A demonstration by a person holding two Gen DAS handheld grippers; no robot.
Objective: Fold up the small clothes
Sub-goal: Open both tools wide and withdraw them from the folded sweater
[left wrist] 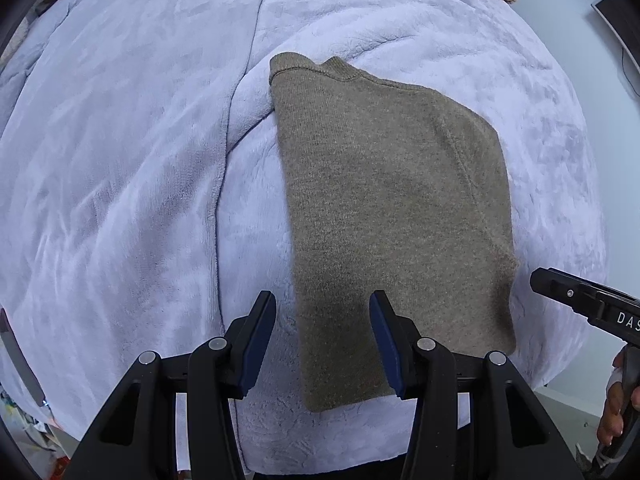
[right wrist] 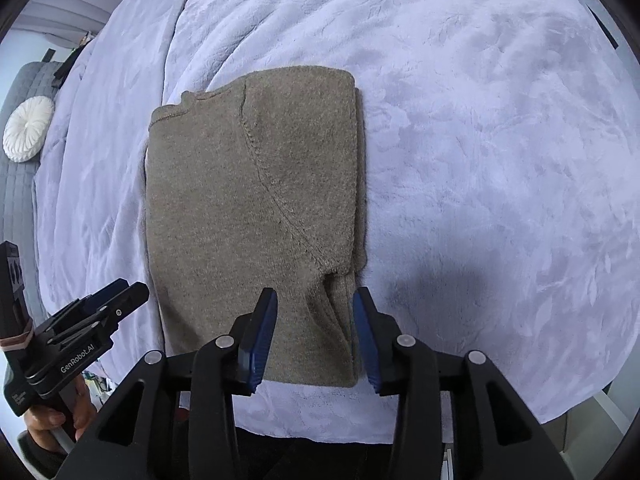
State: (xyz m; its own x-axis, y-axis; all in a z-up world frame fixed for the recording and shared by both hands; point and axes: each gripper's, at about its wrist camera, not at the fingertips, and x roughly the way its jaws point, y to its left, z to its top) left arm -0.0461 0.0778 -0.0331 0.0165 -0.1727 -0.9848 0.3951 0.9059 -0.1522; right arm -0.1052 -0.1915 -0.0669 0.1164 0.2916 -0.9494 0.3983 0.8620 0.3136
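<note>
Nearest, the left tool (left wrist: 323,340) hangs above the near left edge of the folded olive-brown knit sweater (left wrist: 392,208), jaws moderately apart and empty. The right tool (right wrist: 315,334) hangs over the sweater's near right corner, jaws apart, gripping nothing. The sweater lies flat on the lavender fleece blanket (right wrist: 500,140) covering the bed. Farther left of the sweater sits a white round cushion (right wrist: 28,130).

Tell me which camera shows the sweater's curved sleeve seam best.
The right wrist view: the sleeve seam runs as a clear stitched curve across the folded brown sweater. The left wrist view shows the same seam only faintly, near the sweater's right edge.
</note>
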